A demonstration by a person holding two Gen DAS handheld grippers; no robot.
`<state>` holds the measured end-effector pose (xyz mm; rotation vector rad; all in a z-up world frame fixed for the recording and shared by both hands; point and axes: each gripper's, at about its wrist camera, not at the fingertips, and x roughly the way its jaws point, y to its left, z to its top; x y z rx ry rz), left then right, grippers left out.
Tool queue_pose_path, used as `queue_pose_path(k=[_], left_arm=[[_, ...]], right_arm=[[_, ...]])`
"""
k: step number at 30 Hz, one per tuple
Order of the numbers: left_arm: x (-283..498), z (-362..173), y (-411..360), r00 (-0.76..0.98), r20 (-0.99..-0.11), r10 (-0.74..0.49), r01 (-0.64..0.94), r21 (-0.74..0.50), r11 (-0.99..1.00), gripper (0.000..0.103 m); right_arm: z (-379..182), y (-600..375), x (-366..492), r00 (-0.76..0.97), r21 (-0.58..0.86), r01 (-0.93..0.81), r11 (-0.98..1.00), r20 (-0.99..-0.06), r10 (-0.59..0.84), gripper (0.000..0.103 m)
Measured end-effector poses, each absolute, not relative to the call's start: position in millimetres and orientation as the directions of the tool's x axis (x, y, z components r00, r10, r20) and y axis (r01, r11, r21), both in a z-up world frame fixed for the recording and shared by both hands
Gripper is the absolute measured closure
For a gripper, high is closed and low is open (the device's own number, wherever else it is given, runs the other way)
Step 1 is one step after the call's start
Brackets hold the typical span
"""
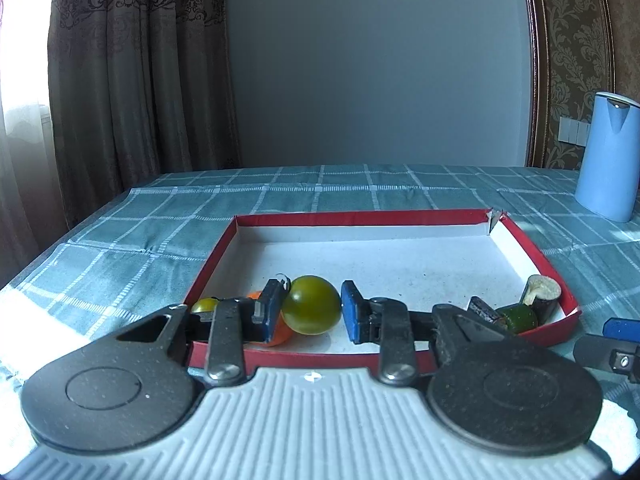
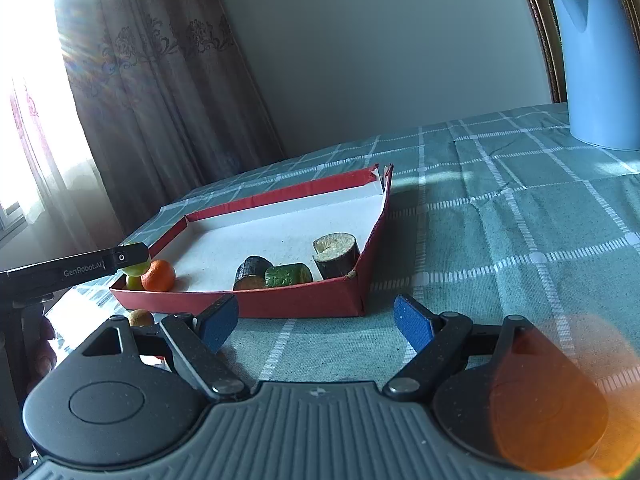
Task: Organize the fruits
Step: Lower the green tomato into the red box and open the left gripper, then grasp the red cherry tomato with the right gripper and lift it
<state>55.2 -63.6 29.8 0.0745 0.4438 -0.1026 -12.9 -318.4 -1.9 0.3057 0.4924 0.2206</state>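
We see the orange fruit (image 1: 276, 334) mostly hidden behind the left gripper's finger (image 1: 269, 312); kettle (image 1: 608, 156) cut by frame edge; orange lens flare (image 2: 560, 396) blurs the right gripper's base.

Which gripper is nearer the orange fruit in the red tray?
Left. The left gripper, shut on a green fruit, is right beside the orange fruit. The right gripper stands open outside the tray's near wall.

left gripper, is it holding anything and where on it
The left gripper is shut on the green fruit, pads against its two sides. The right gripper is open, holding nothing.
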Motion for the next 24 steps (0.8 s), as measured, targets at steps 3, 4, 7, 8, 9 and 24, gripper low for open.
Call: queue_pose_path(k=[3, 4, 7, 8, 9, 24], left_arm=[[63.1, 19.3, -69.0, 0.88, -0.47, -0.072, 0.117, 0.069, 0.991, 0.074], [65.0, 15.8, -70.5, 0.877, -0.476, -0.069, 0.119, 0.075, 0.99, 0.074], [69.8, 6.7, -73.0, 0.863, -0.502, -0.055, 0.118, 0.093, 0.989, 0.073], [69.8, 5.0, -72.7, 0.867, -0.496, -0.048, 0.112, 0.098, 0.989, 0.072], [69.1, 4.5, -72.3, 0.868, -0.493, -0.05, 0.113, 0.099, 0.989, 0.072], [22.4, 28.4, -42.1, 0.93, -0.365, -0.052, 0.081, 0.064, 0.995, 0.0]], right_arm=[[-2.1, -317.7, -12.9, 0.858, 0.337, -0.135, 0.932, -0.43, 0.28, 0.018], [-2.2, -317.7, -12.8, 0.858, 0.338, -0.135, 0.931, -0.43, 0.281, 0.018], [-2.3, -317.9, -12.7, 0.858, 0.338, -0.136, 0.931, -0.43, 0.281, 0.018], [-2.4, -317.9, -12.7, 0.858, 0.338, -0.136, 0.931, -0.43, 0.281, 0.018], [-2.4, -318.0, -12.6, 0.858, 0.338, -0.135, 0.931, -0.43, 0.281, 0.018], [-2.3, -319.1, -15.1, 0.863, 0.345, -0.161, 0.925, -0.405, 0.301, 0.018]])
